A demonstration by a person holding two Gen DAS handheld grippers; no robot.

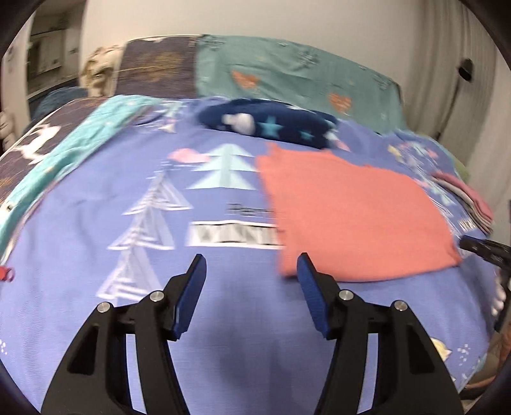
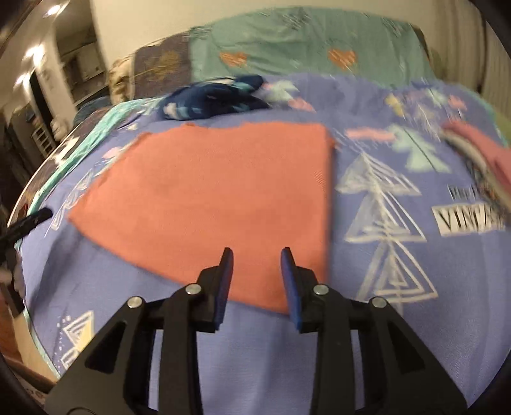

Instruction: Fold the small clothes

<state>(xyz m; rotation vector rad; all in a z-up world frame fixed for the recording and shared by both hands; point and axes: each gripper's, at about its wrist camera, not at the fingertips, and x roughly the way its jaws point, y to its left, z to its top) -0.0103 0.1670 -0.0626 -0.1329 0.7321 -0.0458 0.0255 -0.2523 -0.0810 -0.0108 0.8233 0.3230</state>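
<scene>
Both pictures are bright enough to see well, but they are smeared with blur. The bed cover [image 1: 95, 223] ahead of each hand-held gripper looks fuzzy, and its far side most of all. The round lens bends everything near the edges, and the corners are black. Left of the right hand-held gripper [image 2: 255, 255], ceiling lights [image 2: 52, 9] glow yellow. Shadows are soft.

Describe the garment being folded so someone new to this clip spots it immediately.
Start at the blue tree-print bedspread covering the bed. Flat on its middle lies the salmon-pink folded cloth. It is plain and spread out, unlike the crumpled navy star-print garment behind it.
</scene>
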